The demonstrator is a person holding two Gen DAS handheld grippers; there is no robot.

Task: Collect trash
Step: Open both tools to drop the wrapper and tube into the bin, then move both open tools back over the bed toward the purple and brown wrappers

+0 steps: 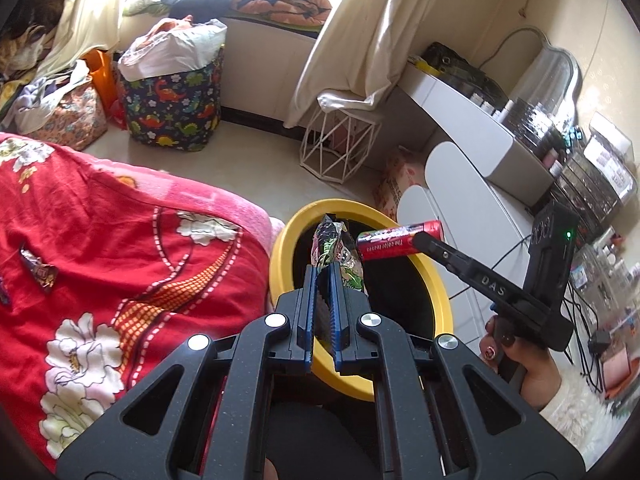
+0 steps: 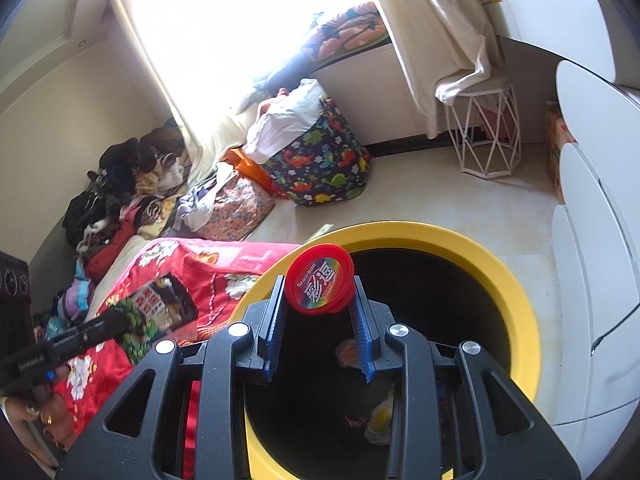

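In the left wrist view my left gripper (image 1: 323,270) is shut on a crumpled green and black snack wrapper (image 1: 328,244), held over the near rim of a yellow-rimmed bin (image 1: 280,248) with a black inside. My right gripper (image 2: 318,282) is shut on a red candy tube (image 2: 320,284) with a rainbow label, above the bin's opening (image 2: 500,280). The same tube (image 1: 400,240) shows from the side, right of the wrapper. Some trash (image 2: 380,416) lies at the bin's bottom. Another small wrapper (image 1: 40,272) lies on the red blanket.
A bed with a red floral blanket (image 1: 120,260) borders the bin on the left. White drawers (image 2: 592,280) with a trailing cable stand to the right. Beyond are a dinosaur-print hamper (image 1: 172,112), a white wire stool (image 1: 340,148) and a cardboard box (image 1: 396,184).
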